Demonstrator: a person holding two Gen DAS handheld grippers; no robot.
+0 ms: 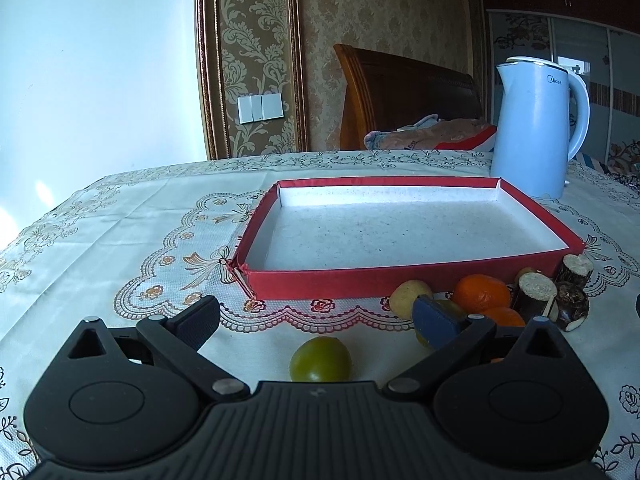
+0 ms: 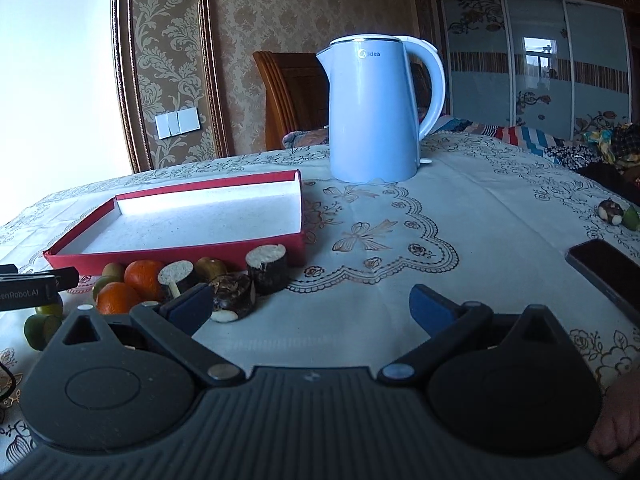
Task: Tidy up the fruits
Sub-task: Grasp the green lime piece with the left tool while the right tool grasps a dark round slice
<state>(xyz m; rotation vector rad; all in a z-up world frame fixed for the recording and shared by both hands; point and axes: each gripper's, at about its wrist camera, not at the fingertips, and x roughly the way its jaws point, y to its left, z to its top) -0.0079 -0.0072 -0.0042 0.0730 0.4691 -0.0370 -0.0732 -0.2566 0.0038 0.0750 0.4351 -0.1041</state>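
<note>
A shallow red box (image 1: 400, 278) with a white inside lies empty on the tablecloth; its front wall (image 2: 72, 258) shows in the right wrist view too. A green fruit (image 1: 321, 359) sits between the spread fingers of my open left gripper (image 1: 316, 314). Right of it lie a yellowish fruit (image 1: 409, 296), oranges (image 1: 482, 293) and dark cut sugarcane pieces (image 1: 536, 295). My right gripper (image 2: 312, 304) is open over bare cloth, its left finger close to the sugarcane pieces (image 2: 267, 266) and oranges (image 2: 144, 276). Green fruits (image 2: 40, 328) lie at the far left.
A pale blue electric kettle (image 2: 372, 116) stands behind the box to the right. A dark phone (image 2: 608, 272) lies at the right, with a dark nut-like piece and a green fruit (image 2: 618, 213) beyond it. A wooden chair back (image 1: 400, 96) stands behind the table.
</note>
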